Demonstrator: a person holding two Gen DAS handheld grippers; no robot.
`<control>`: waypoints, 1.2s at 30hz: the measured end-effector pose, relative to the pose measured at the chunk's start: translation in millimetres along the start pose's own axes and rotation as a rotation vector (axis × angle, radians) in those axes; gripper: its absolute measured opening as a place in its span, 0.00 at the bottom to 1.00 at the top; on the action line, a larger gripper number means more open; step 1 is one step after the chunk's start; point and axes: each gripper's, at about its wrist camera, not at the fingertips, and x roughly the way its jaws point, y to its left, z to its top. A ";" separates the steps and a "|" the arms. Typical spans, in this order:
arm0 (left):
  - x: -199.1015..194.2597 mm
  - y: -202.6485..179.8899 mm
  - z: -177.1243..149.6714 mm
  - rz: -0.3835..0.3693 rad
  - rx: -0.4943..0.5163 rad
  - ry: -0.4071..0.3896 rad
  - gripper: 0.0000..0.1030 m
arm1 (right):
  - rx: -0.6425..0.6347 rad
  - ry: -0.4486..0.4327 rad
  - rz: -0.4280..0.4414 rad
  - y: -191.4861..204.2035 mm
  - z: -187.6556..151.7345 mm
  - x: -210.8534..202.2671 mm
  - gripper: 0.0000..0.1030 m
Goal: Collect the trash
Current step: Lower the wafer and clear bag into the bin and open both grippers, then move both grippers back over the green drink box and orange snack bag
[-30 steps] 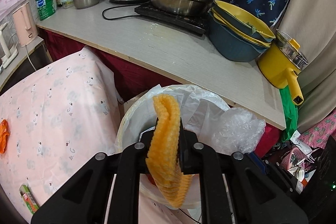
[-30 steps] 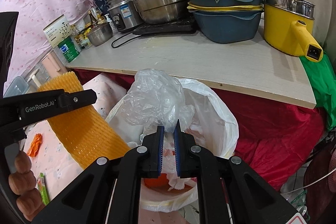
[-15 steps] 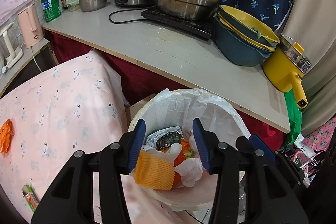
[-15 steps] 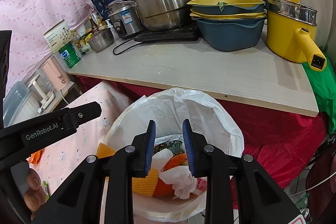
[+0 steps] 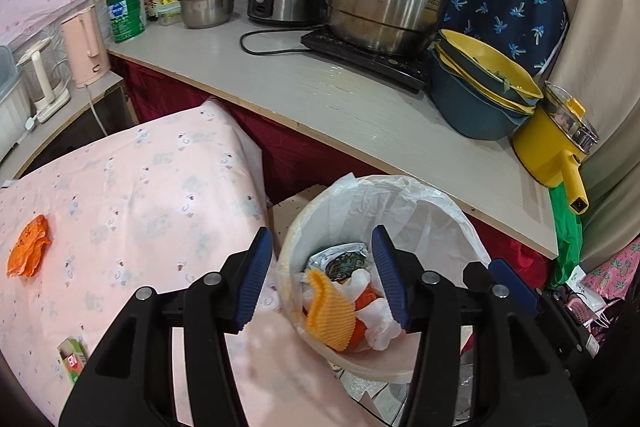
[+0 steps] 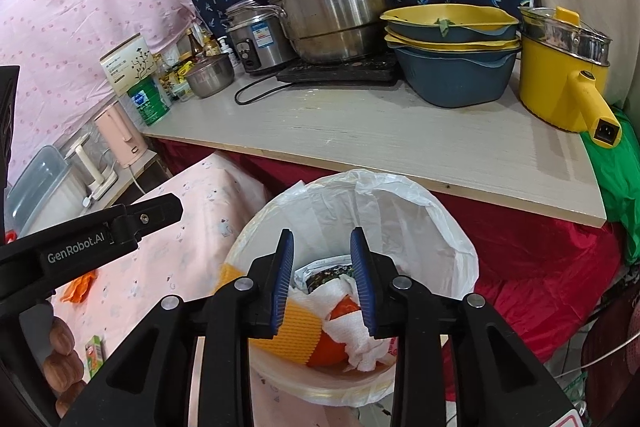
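A round bin lined with a white plastic bag (image 5: 436, 211) (image 6: 420, 223) stands below both grippers. Inside it lie a ribbed orange foam net (image 5: 330, 319) (image 6: 298, 331), white tissue (image 6: 352, 331), an orange piece and a foil packet (image 5: 340, 261). My left gripper (image 5: 322, 277) hovers over the bin's left rim, its jaws opening with nothing between them. My right gripper (image 6: 322, 277) hangs over the bin's middle, jaws also opening and empty. On the pink tablecloth (image 5: 132, 195) lie an orange wrapper (image 5: 29, 251) (image 6: 78, 285) and a small green carton (image 5: 72, 357) (image 6: 94, 351).
A wooden counter (image 5: 360, 115) behind the bin carries a large steel steamer (image 5: 388, 7), a rice cooker, stacked blue-and-yellow basins (image 6: 452, 63) and a yellow electric pot (image 6: 556, 83). Red cloth hangs under the counter. A pink kettle (image 5: 84, 51) stands at left. A hand's fingers (image 6: 60, 355) hold the left gripper.
The left gripper let go of the orange foam net and the right let go of the clear plastic; both fell into the bin. Both grippers opened and rose slightly.
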 end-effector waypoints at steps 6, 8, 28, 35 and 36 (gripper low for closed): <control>-14.0 21.5 -9.2 0.048 -0.036 -0.008 0.50 | -0.030 0.007 0.029 18.9 -5.7 -4.3 0.30; -18.0 29.0 -12.9 0.067 -0.048 -0.009 0.53 | -0.042 0.012 0.040 25.8 -8.0 -5.3 0.30; -50.9 108.9 -59.5 0.209 -0.164 0.020 0.56 | -0.167 0.049 0.133 96.4 -34.0 -14.6 0.31; -57.4 136.3 -85.9 0.262 -0.210 0.063 0.58 | -0.212 0.078 0.171 120.9 -50.8 -14.1 0.31; -57.3 140.1 -90.4 0.271 -0.216 0.072 0.58 | -0.217 0.082 0.174 123.6 -52.6 -13.8 0.31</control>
